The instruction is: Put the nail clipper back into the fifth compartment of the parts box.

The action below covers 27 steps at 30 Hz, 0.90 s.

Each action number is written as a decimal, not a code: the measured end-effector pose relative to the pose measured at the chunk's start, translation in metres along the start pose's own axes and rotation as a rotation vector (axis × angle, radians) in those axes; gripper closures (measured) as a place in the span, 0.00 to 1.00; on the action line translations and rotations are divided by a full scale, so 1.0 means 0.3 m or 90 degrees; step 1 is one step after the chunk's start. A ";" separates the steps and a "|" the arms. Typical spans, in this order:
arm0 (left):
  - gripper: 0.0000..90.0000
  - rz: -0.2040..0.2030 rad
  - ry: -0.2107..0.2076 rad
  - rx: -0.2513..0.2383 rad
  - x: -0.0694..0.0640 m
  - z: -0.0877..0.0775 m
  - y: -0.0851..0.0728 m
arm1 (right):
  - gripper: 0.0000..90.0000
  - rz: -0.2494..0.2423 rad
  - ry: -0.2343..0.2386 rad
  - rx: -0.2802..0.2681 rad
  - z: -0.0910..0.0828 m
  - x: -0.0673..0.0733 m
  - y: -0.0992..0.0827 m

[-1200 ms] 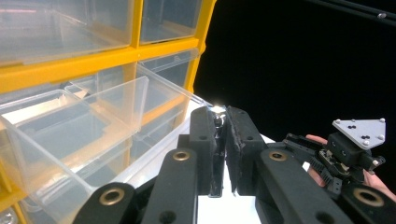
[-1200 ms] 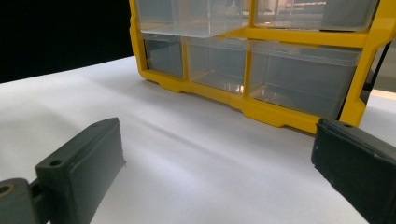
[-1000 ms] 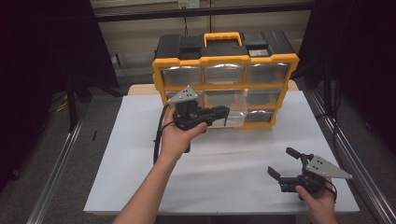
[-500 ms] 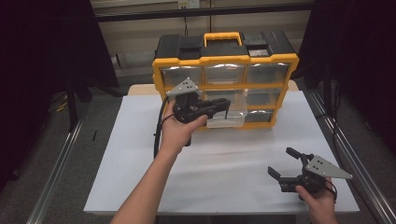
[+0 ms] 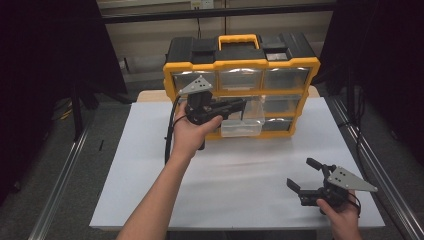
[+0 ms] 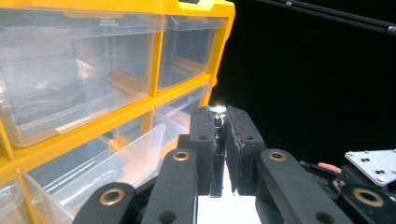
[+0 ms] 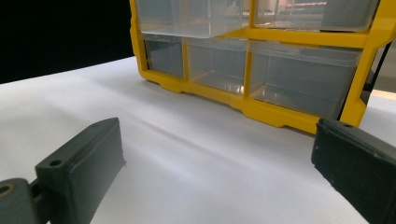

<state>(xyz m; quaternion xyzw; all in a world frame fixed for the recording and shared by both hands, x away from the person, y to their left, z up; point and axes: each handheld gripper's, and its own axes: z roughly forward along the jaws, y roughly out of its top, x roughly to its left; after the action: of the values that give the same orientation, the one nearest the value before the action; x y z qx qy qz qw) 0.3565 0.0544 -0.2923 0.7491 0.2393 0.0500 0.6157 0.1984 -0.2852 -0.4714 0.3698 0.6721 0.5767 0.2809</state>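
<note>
A yellow and black organizer (image 5: 241,64) with clear drawers stands at the back of the white table (image 5: 150,150). Its middle drawer (image 5: 243,121) is pulled out toward me. My left gripper (image 5: 239,105) is held in the air just over that open drawer (image 6: 126,158), its jaws pressed together on a small shiny item (image 6: 217,113) at the tips. The right gripper (image 5: 302,173) rests low near the table's front right, open, with nothing between its fingers (image 7: 79,168). In the right gripper view the organizer (image 7: 261,109) stands across the bare white table.
Dark curtains flank the table on both sides, and metal rails (image 5: 370,165) run along them. A black cable (image 5: 169,135) hangs from the left gripper. Bare white surface lies between the organizer and the right gripper.
My left gripper has risen and moved right, toward the pulled-out middle drawer. The right gripper has stayed where it was.
</note>
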 end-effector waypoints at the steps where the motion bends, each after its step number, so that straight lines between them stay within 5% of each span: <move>1: 0.91 0.002 0.006 0.003 0.002 0.001 0.003 | 0.02 0.000 0.000 0.000 0.000 0.000 0.000; 27: 0.91 0.012 0.051 -0.001 0.069 0.034 0.009 | 0.02 0.004 0.000 -0.003 -0.001 0.001 0.001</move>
<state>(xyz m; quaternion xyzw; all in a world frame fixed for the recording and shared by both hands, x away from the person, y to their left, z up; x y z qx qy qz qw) 0.3793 0.0537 -0.2966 0.7485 0.2564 0.0859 0.6055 0.1981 -0.2852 -0.4710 0.3710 0.6699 0.5790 0.2799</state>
